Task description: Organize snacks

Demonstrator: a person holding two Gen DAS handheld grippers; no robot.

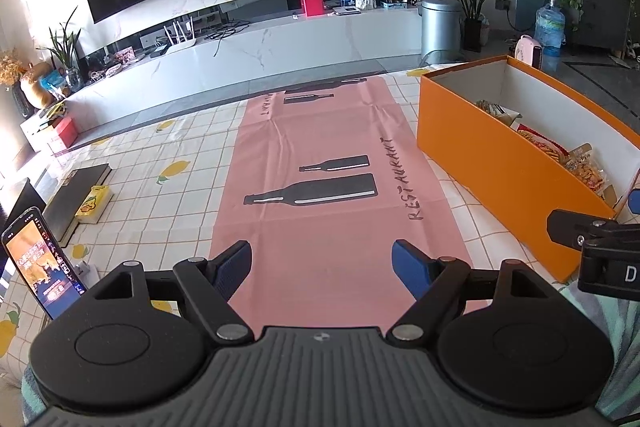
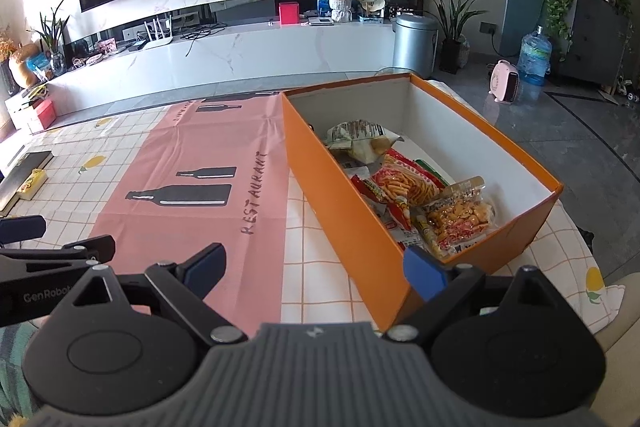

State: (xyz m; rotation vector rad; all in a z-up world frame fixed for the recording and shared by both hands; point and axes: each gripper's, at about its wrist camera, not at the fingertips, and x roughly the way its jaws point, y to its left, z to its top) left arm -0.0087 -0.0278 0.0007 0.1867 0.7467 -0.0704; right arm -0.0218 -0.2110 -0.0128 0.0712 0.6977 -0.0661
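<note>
My left gripper (image 1: 322, 269) has its blue fingers (image 1: 410, 267) spread wide with nothing between them, over the pink mat (image 1: 320, 155) in the middle of the bench (image 1: 168, 155). My right gripper (image 2: 316, 269) is also spread wide and holds nothing, at the near end of the orange box (image 2: 348, 195). The box sits near the right edge of the bench, touching the mat's side. The snack bags (image 2: 408, 183) all lie inside the box, piled toward its near end. A phone (image 1: 40, 263) stands up near the left edge of the bench, with a dark book (image 1: 76, 195) and a small yellow pack (image 1: 94, 203) behind it.
</note>
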